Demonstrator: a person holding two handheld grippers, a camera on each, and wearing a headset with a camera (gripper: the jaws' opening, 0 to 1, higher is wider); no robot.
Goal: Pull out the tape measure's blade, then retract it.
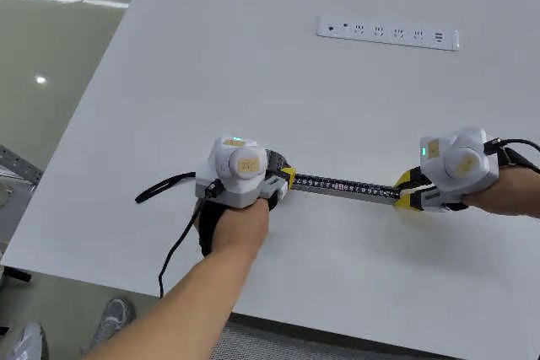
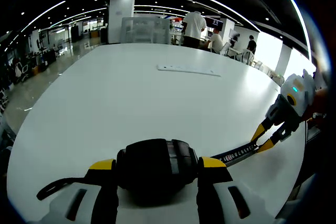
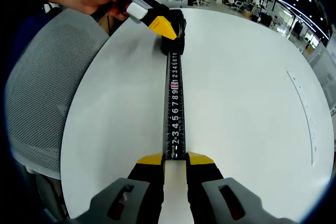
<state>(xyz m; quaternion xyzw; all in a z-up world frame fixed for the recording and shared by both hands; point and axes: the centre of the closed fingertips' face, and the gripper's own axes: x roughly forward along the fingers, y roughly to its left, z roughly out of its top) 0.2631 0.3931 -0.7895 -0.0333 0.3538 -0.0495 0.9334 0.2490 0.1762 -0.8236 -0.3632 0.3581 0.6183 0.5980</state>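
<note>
Seeing blade (image 1: 346,186) out flat, long axis left-to-right across the desk (image 1: 253,56) — strung between the tools. Reading left tool (image 1: 281,183) as clamped on tape measure case (image 2: 156,167) near desk's front edge, right tool (image 1: 406,190) as pinched shut on blade tip.

I see a smooth, matt white counter (image 1: 337,107), a tape measure (image 2: 156,169) in dull black plastic, and a grey mesh chair back (image 3: 37,87).

The table (image 1: 253,56) lies open ahead up to the power strip (image 1: 388,33). The blade (image 1: 346,185) (stretched from the tape measure (image 2: 155,169) in the left gripper (image 1: 283,181) to the right gripper (image 1: 407,190)) bars crossing; a mesh chair (image 3: 39,93) crowds the near edge.
</note>
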